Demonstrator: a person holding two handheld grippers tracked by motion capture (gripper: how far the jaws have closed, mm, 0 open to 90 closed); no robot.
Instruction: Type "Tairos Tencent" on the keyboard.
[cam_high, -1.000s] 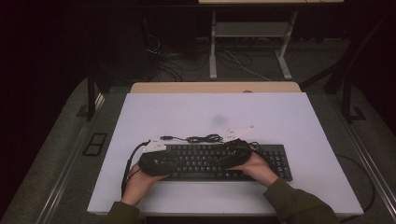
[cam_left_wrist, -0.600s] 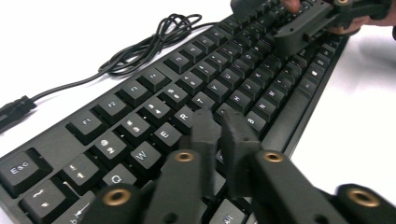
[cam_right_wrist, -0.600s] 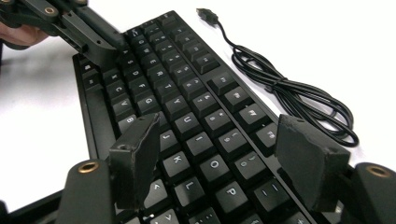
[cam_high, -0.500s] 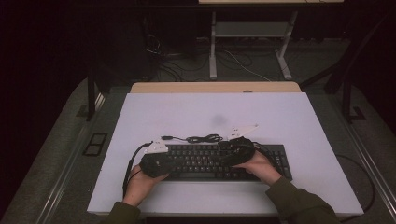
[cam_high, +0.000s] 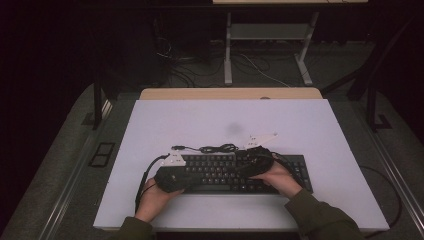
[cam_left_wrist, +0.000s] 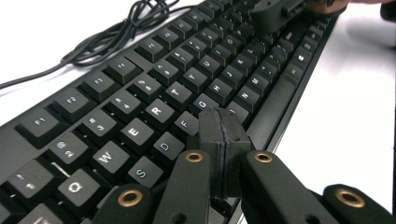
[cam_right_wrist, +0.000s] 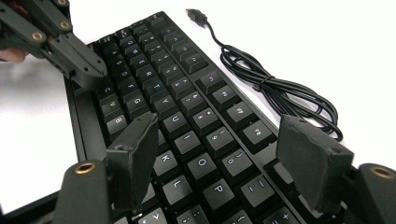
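You worked at a white-topped table with a light wooden edge along its far side. Grey carpet lay around it. Beyond stood a metal-legged stand with loose cables on the floor; the surroundings were dark.

White table w/ black keyboard, coiled USB cable just behind it.

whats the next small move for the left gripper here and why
Probably a short press straight down. The left gripper has its jaws shut, tip low over the keyboard around the F, G and V keys, while the right gripper is open above the right-hand keys.
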